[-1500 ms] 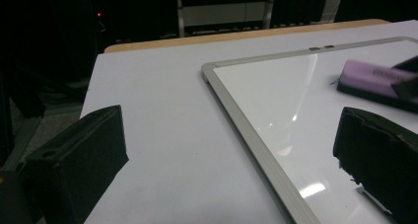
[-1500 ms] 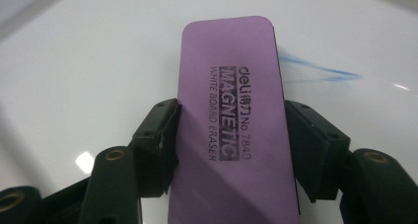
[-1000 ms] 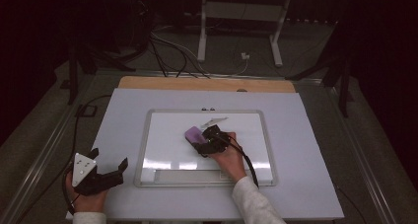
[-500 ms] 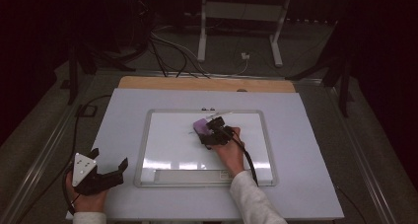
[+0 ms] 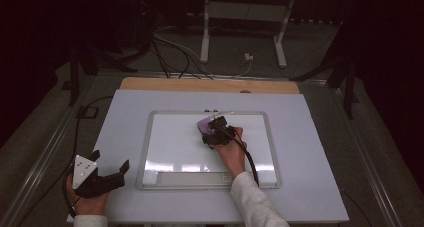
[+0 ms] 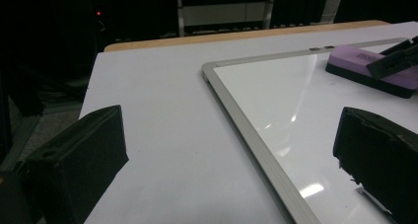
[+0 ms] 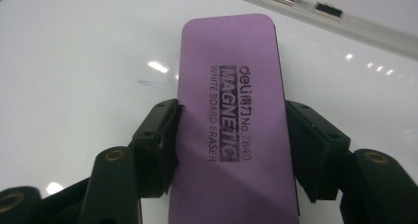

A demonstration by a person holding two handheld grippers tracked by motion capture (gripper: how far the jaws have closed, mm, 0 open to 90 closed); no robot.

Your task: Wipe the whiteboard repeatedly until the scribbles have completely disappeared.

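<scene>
1. The eraser [image 7: 231,125], a purple slab with rounded corners and black print on its top, lies flat on the whiteboard [image 5: 170,142] near the far edge, just short of the two small clips in the frame.
2. The right gripper [image 5: 216,132] clamps it across its short sides, so its long axis runs straight out ahead along the jaws, toward that far frame.
3. A faint bluish smear [image 7: 150,82] sits on the glossy board just beside the eraser; I'd judge a sideways sweep would catch it.
4. The left gripper [image 5: 107,169] rests well apart at the table's near left corner, jaws spread with nothing between them.
5. The board is shiny white with a pale metal frame; the table [image 5: 125,112] is matt.
</scene>
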